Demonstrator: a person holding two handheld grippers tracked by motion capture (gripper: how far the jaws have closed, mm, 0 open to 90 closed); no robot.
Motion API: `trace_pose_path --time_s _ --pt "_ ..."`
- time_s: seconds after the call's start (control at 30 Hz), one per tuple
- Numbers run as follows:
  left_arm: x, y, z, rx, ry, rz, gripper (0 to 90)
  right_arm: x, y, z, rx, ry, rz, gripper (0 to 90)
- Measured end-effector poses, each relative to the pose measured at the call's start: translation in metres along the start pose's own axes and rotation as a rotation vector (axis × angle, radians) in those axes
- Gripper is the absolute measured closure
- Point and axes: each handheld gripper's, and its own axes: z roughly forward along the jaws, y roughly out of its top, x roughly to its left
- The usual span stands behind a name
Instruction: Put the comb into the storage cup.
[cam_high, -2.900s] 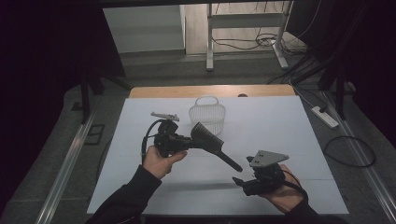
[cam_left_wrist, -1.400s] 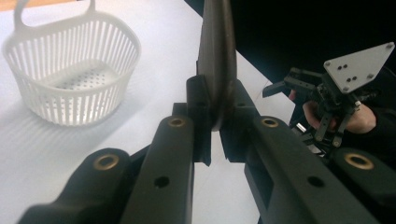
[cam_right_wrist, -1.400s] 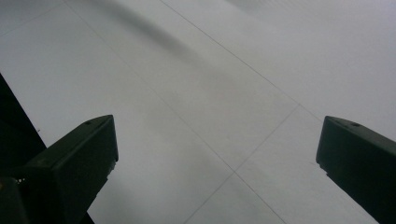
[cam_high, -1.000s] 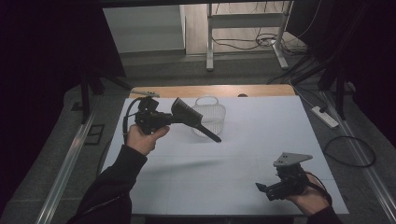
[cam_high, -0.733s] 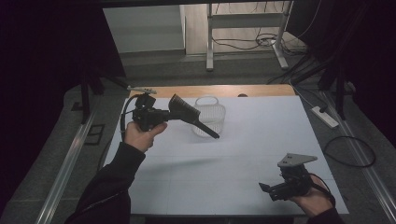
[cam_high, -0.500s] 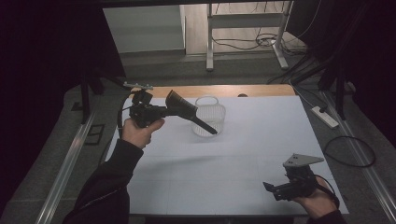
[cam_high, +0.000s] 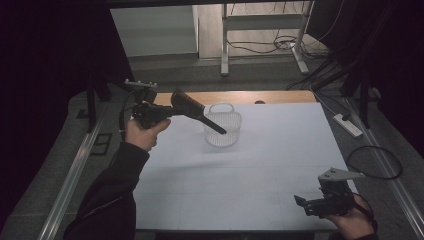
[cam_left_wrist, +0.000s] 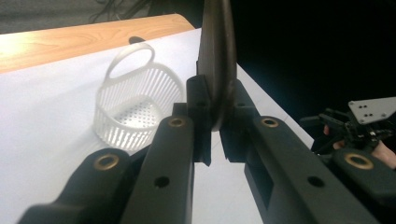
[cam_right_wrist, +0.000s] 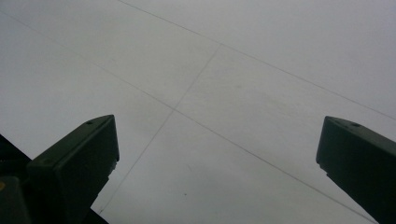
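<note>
My left gripper (cam_high: 172, 109) is lifted over the table's far left and is shut on a dark flat utensil (cam_high: 189, 104). The utensil's thin black handle slants down to the right, in front of a white slotted basket (cam_high: 225, 141). In the left gripper view the jaws (cam_left_wrist: 212, 109) pinch the utensil's thin brown blade (cam_left_wrist: 218, 56) edge-on, and the basket (cam_left_wrist: 135, 107) stands upright behind on the left. My right gripper (cam_high: 301, 203) is held low at the near right corner. Its jaws (cam_right_wrist: 217, 128) are open over bare white sheet.
A white sheet (cam_high: 260, 165) covers the table, with a wooden strip (cam_high: 270, 96) along the far edge. A power strip (cam_high: 347, 125) and a looped cable (cam_high: 375, 162) lie on the floor to the right. My right gripper (cam_left_wrist: 366, 123) shows far off in the left gripper view.
My left hand has carried the utensil up and toward the far left, so its handle now points at the basket. My right hand has drifted right toward the near corner.
</note>
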Motion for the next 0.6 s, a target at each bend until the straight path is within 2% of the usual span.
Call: trace_pose_path --time_s 0.27,0.6 --pt "0.011 0.003 -0.003 -0.006 0.045 -0.021 83.1 -0.001 -0.003 -0.005 -0.006 -0.014 0.018 0.0" --pt "0.021 0.006 0.007 -0.022 0.06 -0.04 83.1 -0.002 -0.004 -0.007 -0.016 -0.018 0.021 0.0"
